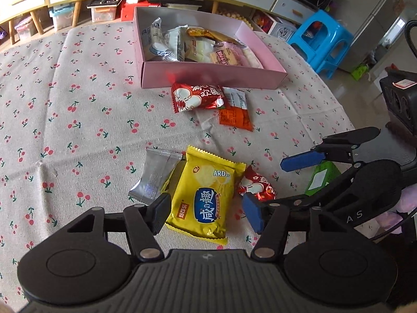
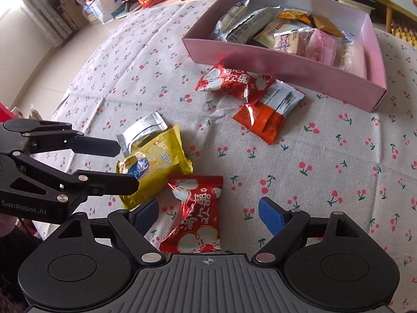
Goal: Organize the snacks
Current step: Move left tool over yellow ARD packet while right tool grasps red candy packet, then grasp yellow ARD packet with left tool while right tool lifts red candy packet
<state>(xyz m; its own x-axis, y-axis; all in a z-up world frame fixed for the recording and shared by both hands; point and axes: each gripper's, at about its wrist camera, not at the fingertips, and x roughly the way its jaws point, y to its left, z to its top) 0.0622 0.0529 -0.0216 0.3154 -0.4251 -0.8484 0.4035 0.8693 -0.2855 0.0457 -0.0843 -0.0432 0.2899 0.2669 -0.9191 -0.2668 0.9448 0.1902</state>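
Grippers point steeply down at a cherry-print tablecloth [image 1: 78, 104]. Left gripper [image 1: 206, 215] has its jaws half open astride a yellow snack packet [image 1: 206, 195], pads not pressing it. Right gripper [image 2: 208, 216] has its jaws wide apart around a red snack packet [image 2: 198, 214], gripping nothing. At 12 o'clock from the left gripper, a pink box [image 1: 208, 77] holds about 7 wrapped snacks. Another red packet [image 1: 196, 97] and an orange packet [image 1: 234, 114] lie just before it.

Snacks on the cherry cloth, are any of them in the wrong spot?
Yes. Five packets lie loose outside the pink box: a yellow packet overlapping a silver packet, two red packets, and an orange packet. The others are already inside.
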